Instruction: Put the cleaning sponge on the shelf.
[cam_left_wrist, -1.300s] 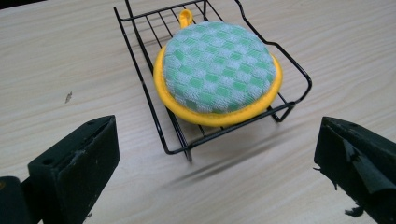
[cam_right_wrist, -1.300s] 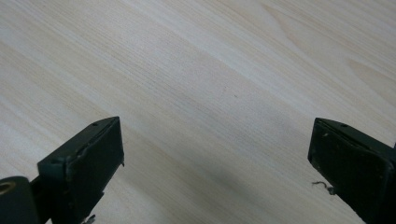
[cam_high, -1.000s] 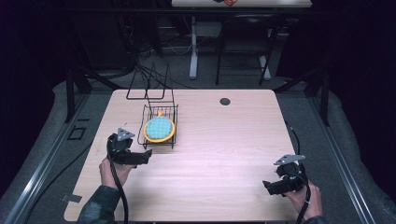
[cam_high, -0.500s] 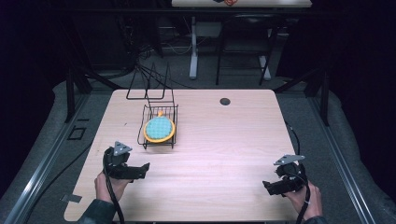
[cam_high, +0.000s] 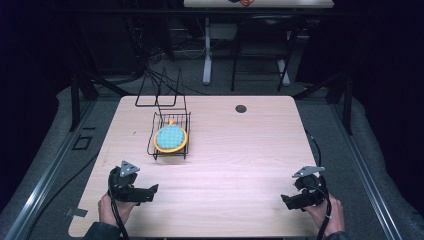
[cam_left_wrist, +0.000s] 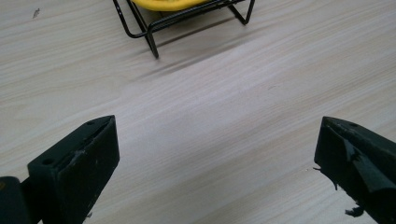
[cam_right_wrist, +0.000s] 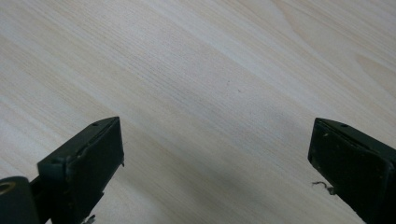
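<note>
one wooden table (cam_high: 240, 165), one black wire rack (cam_high: 169, 134) on it, one yellow and blue round paddle-looking thing (cam_high: 170, 139) inside, two handheld grippers, left gripper (cam_high: 150, 190) and right gripper (cam_high: 286, 200), two hands holding them

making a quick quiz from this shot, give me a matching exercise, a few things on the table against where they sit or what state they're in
Things:
1. wire rack
2. plate
3. left gripper
4. small dark disc

Places or states:
A. lies inside the rack, yellow rim, blue middle
B. far side of the table, right of the rack
C. near left corner, jaws open, holds nothing
D. stands on the table's left half

Pairs: 1-D, 2-A, 3-C, 4-B
</note>
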